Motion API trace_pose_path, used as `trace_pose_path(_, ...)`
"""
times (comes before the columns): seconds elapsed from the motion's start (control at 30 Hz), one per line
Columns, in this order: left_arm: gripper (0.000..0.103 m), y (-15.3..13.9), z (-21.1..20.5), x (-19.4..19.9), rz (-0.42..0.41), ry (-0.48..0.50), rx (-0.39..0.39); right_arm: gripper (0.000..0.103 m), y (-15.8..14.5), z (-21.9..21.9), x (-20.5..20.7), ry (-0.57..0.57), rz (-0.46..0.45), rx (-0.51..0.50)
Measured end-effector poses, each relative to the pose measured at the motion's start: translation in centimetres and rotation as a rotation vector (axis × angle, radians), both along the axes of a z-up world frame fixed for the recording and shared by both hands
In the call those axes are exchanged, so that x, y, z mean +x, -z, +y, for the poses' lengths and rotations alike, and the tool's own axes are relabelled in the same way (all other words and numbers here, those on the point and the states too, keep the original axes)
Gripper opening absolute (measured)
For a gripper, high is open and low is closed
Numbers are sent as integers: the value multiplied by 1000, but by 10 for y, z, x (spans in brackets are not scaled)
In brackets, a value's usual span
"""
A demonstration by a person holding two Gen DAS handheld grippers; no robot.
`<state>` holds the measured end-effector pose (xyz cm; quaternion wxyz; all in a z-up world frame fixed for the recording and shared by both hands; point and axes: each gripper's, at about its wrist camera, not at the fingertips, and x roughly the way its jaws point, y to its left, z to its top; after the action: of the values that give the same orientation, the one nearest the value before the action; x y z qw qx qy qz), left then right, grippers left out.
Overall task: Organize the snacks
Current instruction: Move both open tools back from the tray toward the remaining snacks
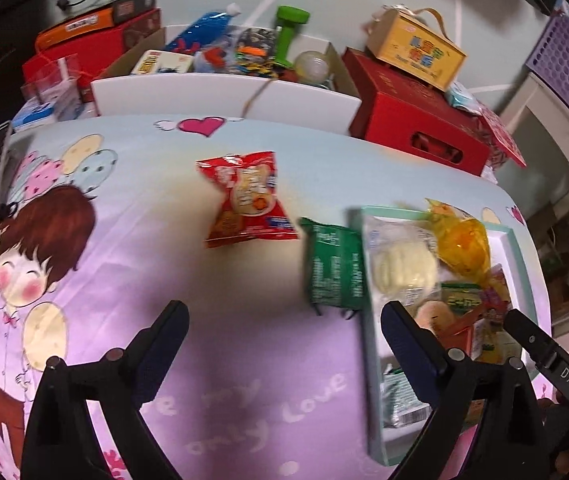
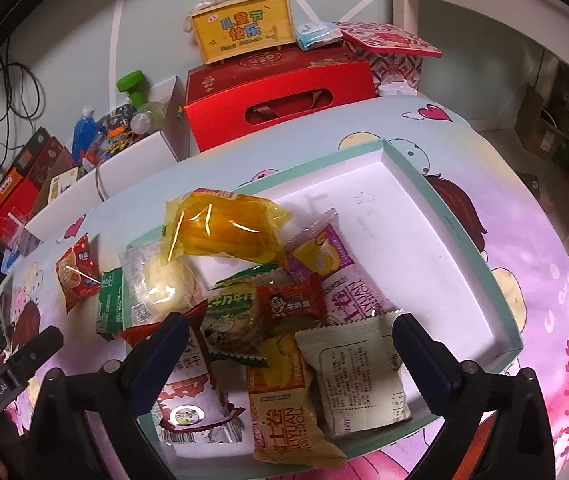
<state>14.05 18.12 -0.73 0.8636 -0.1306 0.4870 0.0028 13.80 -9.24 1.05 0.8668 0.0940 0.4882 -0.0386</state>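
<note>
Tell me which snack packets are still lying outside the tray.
Two: the red packet alone on the cloth, and the green packet lying against the tray's left rim. Every other packet sits inside the tray.

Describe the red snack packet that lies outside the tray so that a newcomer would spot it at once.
Start at the shallow white tray with the mint-green rim on the cartoon tablecloth. Just outside its left edge lies a dark green packet, and beyond that the red packet, alone on bare cloth below the pink winged heart. It is the only red snack outside the tray.
</note>
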Motion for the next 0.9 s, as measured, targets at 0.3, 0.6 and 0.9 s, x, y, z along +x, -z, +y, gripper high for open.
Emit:
trace_pose_path(0.3, 97, -7, 42, -16, -32, -105, -3, 103, -8, 27, -2, -68, -25, 16)
trace_pose_path(0.6, 97, -6, 83, -28, -43, -193, -10, 103, -23, 76, -9, -223, -95, 91)
trace_pose_path(0.9, 97, -1, 107, -34, -29, -248, 21, 103, -25, 130, -18, -334, -127, 123)
